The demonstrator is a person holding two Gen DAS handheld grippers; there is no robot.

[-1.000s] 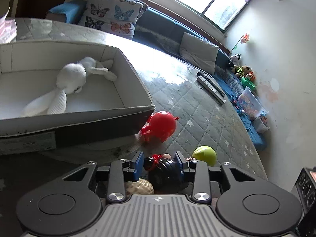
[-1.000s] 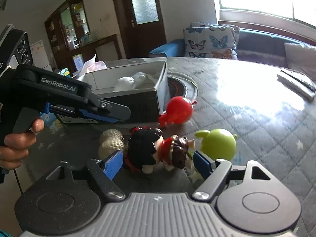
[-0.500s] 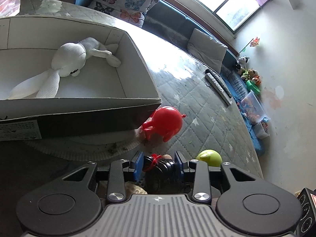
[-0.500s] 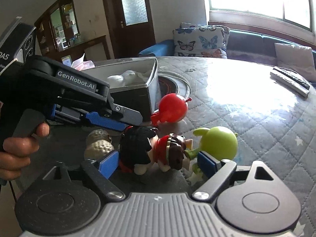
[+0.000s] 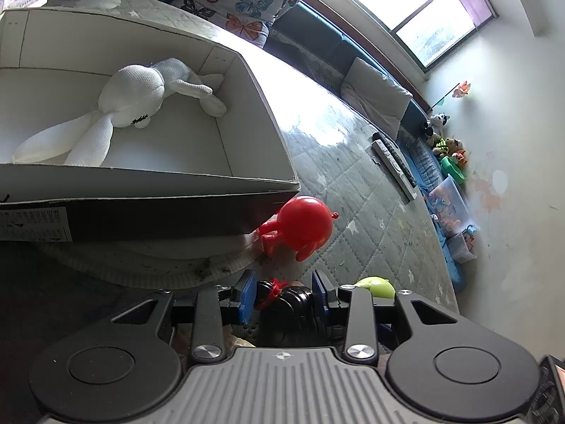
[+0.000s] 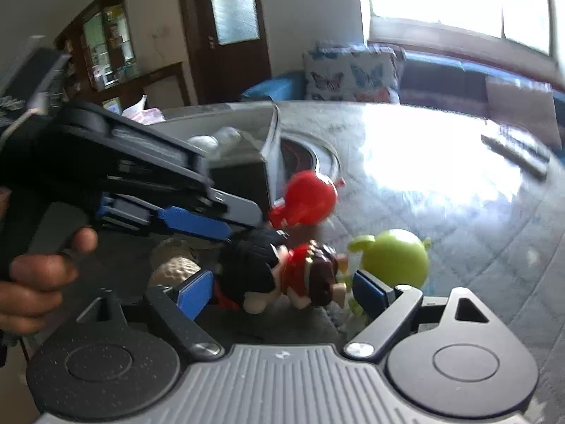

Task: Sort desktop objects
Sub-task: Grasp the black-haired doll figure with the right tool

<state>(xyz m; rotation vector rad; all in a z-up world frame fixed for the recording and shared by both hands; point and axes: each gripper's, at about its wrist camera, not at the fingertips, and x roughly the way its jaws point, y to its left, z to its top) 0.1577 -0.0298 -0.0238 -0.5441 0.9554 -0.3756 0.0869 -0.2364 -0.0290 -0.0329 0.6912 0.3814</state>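
Just in front of the box (image 5: 148, 208), on the near side of its dark wall, my left gripper (image 5: 282, 291) is narrowed onto the black-haired doll (image 5: 282, 300), blue pads pressing either side of her head. The right-wrist view shows the same thing side-on: the doll (image 6: 254, 265) pinched under the tip of the left gripper (image 6: 212, 229), though she looks to be resting on the table, not yet lifted. My right gripper (image 6: 282, 291) hangs with its jaws wide and nothing in them, straddling the doll and a small brown-haired figure (image 6: 317, 275) lying against her. So the step in hand, I'd say, is the pick: doll gripped, ready to go. Next I need a clean lift, up over the box's near wall, then a release inside beside the white rabbit (image 5: 130, 102) already lying there. Careful, the red toy (image 5: 303, 226) sits right at the box's front corner, and the green toy (image 6: 395, 258) is farther out from the box, past the brown-haired figure; the figure may drag along as I rise. A knitted beige ball (image 6: 176, 268) sits just left of the doll, in the box's shadow. Writing? A white label (image 5: 33, 226) on the box's dark front wall carries print too small to read, and the lettering on the left gripper's body is blurred here.
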